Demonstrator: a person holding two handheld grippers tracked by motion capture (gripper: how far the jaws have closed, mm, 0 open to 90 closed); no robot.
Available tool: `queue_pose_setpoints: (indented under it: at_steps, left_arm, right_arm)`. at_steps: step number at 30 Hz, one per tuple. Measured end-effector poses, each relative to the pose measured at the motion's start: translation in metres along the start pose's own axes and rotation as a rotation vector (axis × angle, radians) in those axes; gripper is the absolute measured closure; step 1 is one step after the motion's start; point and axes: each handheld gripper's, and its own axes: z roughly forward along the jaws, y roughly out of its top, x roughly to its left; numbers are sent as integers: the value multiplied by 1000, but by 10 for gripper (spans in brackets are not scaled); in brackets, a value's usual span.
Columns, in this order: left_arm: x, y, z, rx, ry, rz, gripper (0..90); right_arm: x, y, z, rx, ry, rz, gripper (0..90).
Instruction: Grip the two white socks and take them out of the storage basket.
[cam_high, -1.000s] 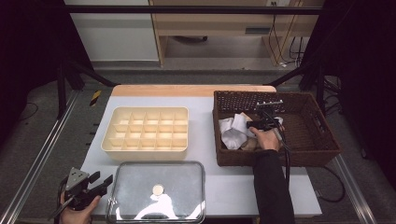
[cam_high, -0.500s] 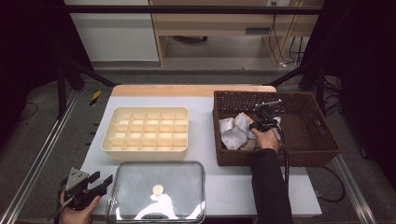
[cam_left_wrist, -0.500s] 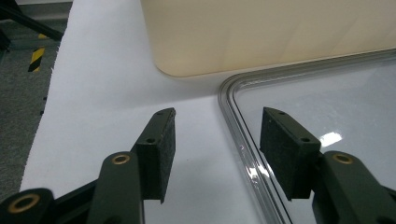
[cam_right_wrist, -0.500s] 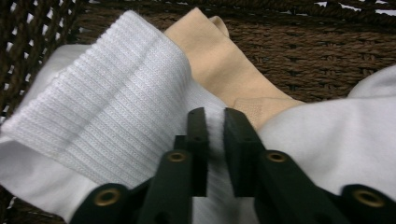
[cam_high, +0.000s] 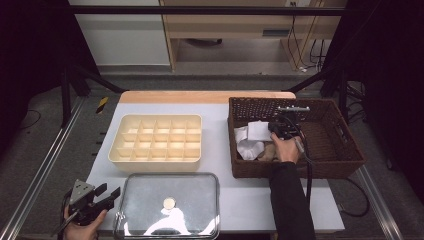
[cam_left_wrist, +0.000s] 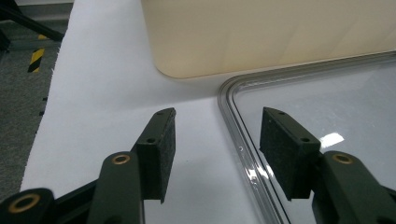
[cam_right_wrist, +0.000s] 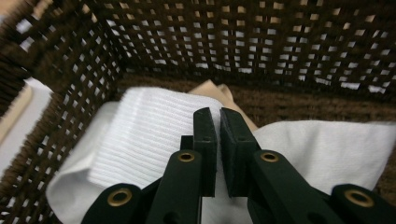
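A person's left gripper (cam_high: 102, 196) is hovering at the near left table corner, its fingers (cam_left_wrist: 159, 144) spread wide, one over bare tabletop, the other over the rim of a clear tray lid (cam_left_wrist: 243, 126) (a cream compartment box (cam_high: 156, 142) is lying beyond). The right gripper (cam_right_wrist: 218, 122) is reaching into the wicker basket (cam_high: 345, 135), its jaws having just been closing, now pinching a ribbed white cloth (cam_right_wrist: 149, 135).

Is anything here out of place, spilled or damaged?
Nothing stands out. White cloths lie loosely piled in the wicker basket; the divided tray and the clear lid sit squarely on the table.
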Motion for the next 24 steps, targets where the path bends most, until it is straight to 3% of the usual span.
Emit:
queue_pose_setpoints:
  at_steps: [13, 24]
  left_arm:
    - [0, 0, -1, -4, -7, -8, 450]
    - [0, 1, -2, -9, -19, -21, 430]
  right_arm:
    - [5, 9, -40, -199, 57, -25, 856]
    - [24, 23, -80, -300, 131, -87, 859]
